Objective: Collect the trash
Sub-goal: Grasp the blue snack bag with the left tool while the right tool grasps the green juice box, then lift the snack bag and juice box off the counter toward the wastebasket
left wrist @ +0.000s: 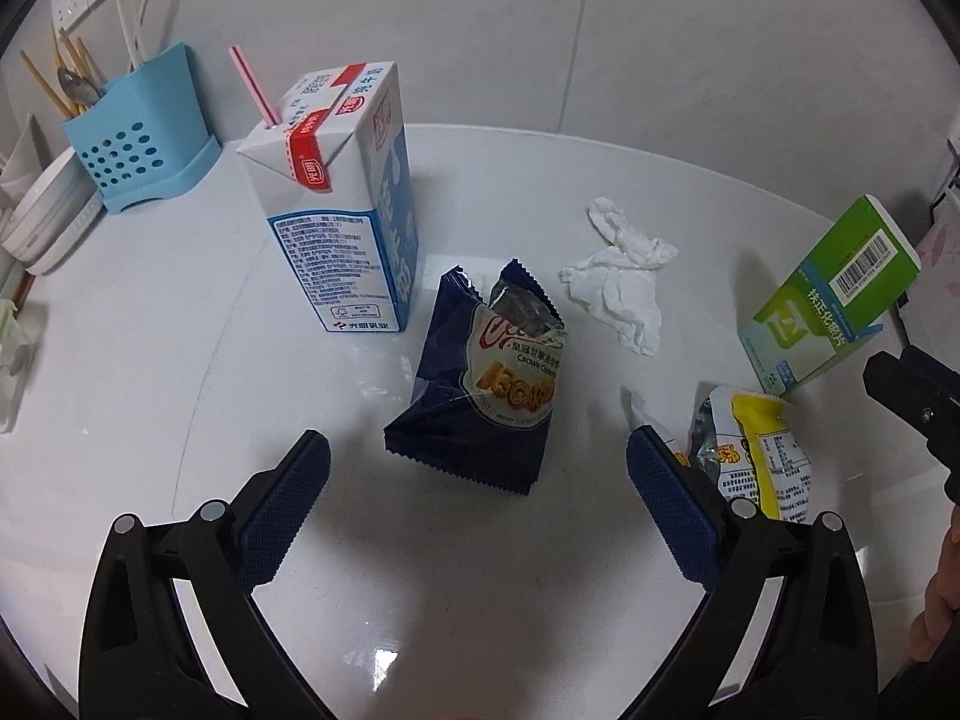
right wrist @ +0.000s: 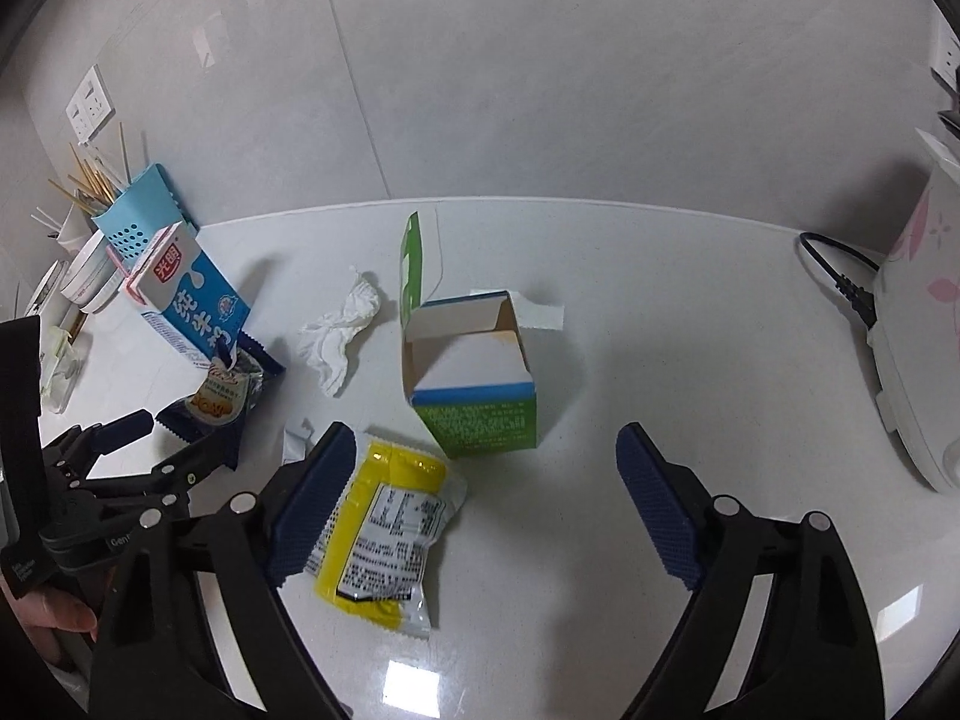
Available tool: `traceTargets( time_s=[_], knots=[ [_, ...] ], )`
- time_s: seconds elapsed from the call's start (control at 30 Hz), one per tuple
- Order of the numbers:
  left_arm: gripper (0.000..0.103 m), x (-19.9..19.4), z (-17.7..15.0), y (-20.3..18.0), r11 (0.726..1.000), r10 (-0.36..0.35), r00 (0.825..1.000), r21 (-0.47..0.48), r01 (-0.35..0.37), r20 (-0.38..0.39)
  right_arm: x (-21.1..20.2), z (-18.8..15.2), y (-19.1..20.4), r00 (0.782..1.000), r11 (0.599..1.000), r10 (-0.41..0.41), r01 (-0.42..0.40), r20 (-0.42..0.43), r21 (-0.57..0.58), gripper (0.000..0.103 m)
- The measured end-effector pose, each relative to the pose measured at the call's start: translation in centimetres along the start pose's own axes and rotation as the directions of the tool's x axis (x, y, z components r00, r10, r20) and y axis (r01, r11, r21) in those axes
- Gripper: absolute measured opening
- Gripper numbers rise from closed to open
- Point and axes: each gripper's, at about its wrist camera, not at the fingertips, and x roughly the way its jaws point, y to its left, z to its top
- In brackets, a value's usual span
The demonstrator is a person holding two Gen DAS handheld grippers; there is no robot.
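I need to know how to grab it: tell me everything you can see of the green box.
The green box is a small carton of thin cardboard, green with a blue band and white panels, printed text on its front and a barcode label on one side. It stands on the white counter with its top open: the lid flap sticks up and the plain inside looks empty. The yellow wrapper lies just in front of it; nothing grips it.

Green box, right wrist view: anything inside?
The green box stands open, its lid flap up. Only bare cardboard walls and the inner flaps show; nothing is visible inside, but the bottom is hidden by the front wall.
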Motion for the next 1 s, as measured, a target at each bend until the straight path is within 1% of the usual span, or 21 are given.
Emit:
traceTargets(
  time_s=[0.13, 0.27, 0.37, 0.4, 0.43, 0.47, 0.53, 0.57, 0.6, 0.63, 0.7, 0.8, 0.83, 0.87, 0.9, 0.93, 1.0],
  knots=[
    [0.097, 1.0, 0.2, -0.1, 1.0, 0.004, 1.0, -0.014, -0.004, -0.007, 1.1, 0.3, 0.2, 1.0, 1.0, 0.01, -0.01, -0.008, 0.0, 0.081],
    [0.097, 1.7, 0.4, -0.2, 1.0, 0.016, 1.0, -0.019, -0.016, -0.008, 1.9, 0.4, 0.3, 1.0, 1.0, 0.005, -0.005, -0.021, 0.006, 0.075],
    [0.096, 1.9, 0.6, -0.2, 0.999, 0.022, 1.0, -0.029, -0.022, -0.005, 2.2, 0.6, 0.5, 1.0, 1.0, 0.011, -0.011, -0.012, 0.013, 0.068],
    [0.095, 2.0, 0.7, -0.2, 0.999, 0.024, 1.0, -0.031, -0.025, -0.003, 2.3, 0.7, 0.6, 1.0, 1.0, 0.008, -0.008, -0.013, 0.01, 0.064],
    [0.093, 2.1, 0.7, -0.4, 0.999, 0.026, 1.0, -0.03, -0.026, -0.002, 2.5, 0.7, 0.7, 1.0, 1.0, 0.006, -0.006, -0.016, 0.008, 0.062],
    [0.089, 2.4, 0.8, -0.3, 0.999, 0.023, 1.0, -0.031, -0.023, -0.004, 2.6, 0.8, 0.7, 1.0, 1.0, 0.006, -0.006, -0.018, 0.009, 0.059],
    [0.082, 2.7, 0.9, -0.6, 0.999, 0.023, 1.0, -0.031, -0.023, -0.013, 2.8, 0.9, 0.8, 1.0, 1.0, 0.006, -0.006, -0.019, 0.011, 0.055],
    [0.076, 2.9, 0.9, -0.7, 0.999, 0.019, 1.0, -0.031, -0.02, -0.017, 2.9, 0.9, 0.9, 1.0, 1.0, 0.006, -0.006, -0.021, 0.011, 0.05],
    [0.071, 3.0, 0.9, -1.0, 0.999, 0.019, 1.0, -0.031, -0.02, -0.019, 3.0, 1.0, 0.9, 1.0, 1.0, 0.005, -0.005, -0.025, 0.01, 0.048],
    [0.069, 3.2, 0.9, -1.1, 0.999, 0.023, 1.0, -0.032, -0.023, -0.02, 3.0, 1.0, 1.0, 1.0, 1.0, 0.002, -0.002, -0.023, 0.009, 0.048],
    [0.059, 3.5, 0.7, -1.2, 0.999, 0.026, 0.999, -0.039, -0.027, -0.018, 2.9, 0.9, 1.0, 1.0, 1.0, 0.0, 0.0, -0.018, 0.012, 0.047],
    [0.047, 3.6, 0.3, -1.0, 0.999, 0.016, 1.0, -0.05, -0.017, -0.009, 2.7, 0.8, 1.0, 1.0, 1.0, 0.004, -0.004, -0.013, 0.013, 0.047],
    [0.045, 3.6, 0.3, -0.9, 0.999, 0.014, 1.0, -0.051, -0.014, -0.005, 2.6, 0.8, 1.0, 1.0, 1.0, 0.004, -0.004, -0.008, 0.009, 0.047],
    [0.041, 3.5, 0.2, -0.9, 0.999, 0.008, 1.0, -0.052, -0.008, -0.003, 2.5, 0.8, 1.1, 1.0, 1.0, 0.003, -0.003, -0.003, 0.005, 0.047],
    [0.023, 3.3, 0.0, -0.9, 0.999, 0.002, 1.0, -0.05, -0.002, 0.0, 2.4, 0.7, 1.2, 1.0, 1.0, 0.003, -0.003, 0.0, 0.003, 0.047],
    [0.019, 3.3, 0.0, -0.9, 0.999, 0.003, 1.0, -0.044, -0.003, 0.0, 2.3, 0.8, 1.2, 1.0, 1.0, 0.003, -0.003, 0.001, 0.004, 0.047],
    [0.016, 3.1, -0.1, -0.9, 0.999, -0.008, 1.0, -0.04, 0.008, 0.005, 2.0, 0.7, 1.3, 1.0, 1.0, 0.003, -0.003, 0.007, 0.006, 0.047]
  ],
)
